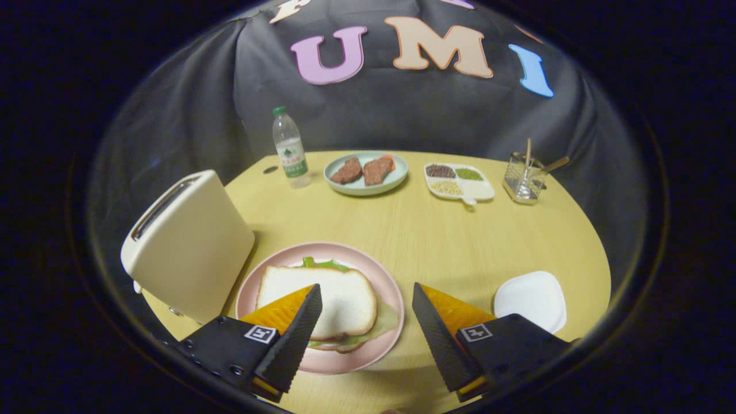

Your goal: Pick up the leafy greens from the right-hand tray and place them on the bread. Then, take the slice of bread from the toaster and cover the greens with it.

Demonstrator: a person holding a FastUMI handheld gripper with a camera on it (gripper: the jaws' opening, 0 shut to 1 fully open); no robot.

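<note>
From my remote station I record the gripper spread wide and holding nothing, both fingers hanging above the near edge of the desk with open air between them. The pink plate sits at that near edge, partly behind the left finger; the right finger stands clear of the plate, over bare wood. On the plate lies the assembled sandwich: the top slice of bread rests flat over the leafy greens, which show at the slice's far edge and again along its near right side, above a lower slice that I can see only as a thin edge. The toaster stands at the left edge of the desk, just beside the plate, tilted in my view, its slot facing up and left; I cannot tell what the slot contains. The white tray lies near the right edge, beyond the right finger, and I see nothing on it. Along the far edge I note a water bottle, a pale green plate carrying two brown pieces, a divided dish of grains, and a clear holder with sticks.
</note>
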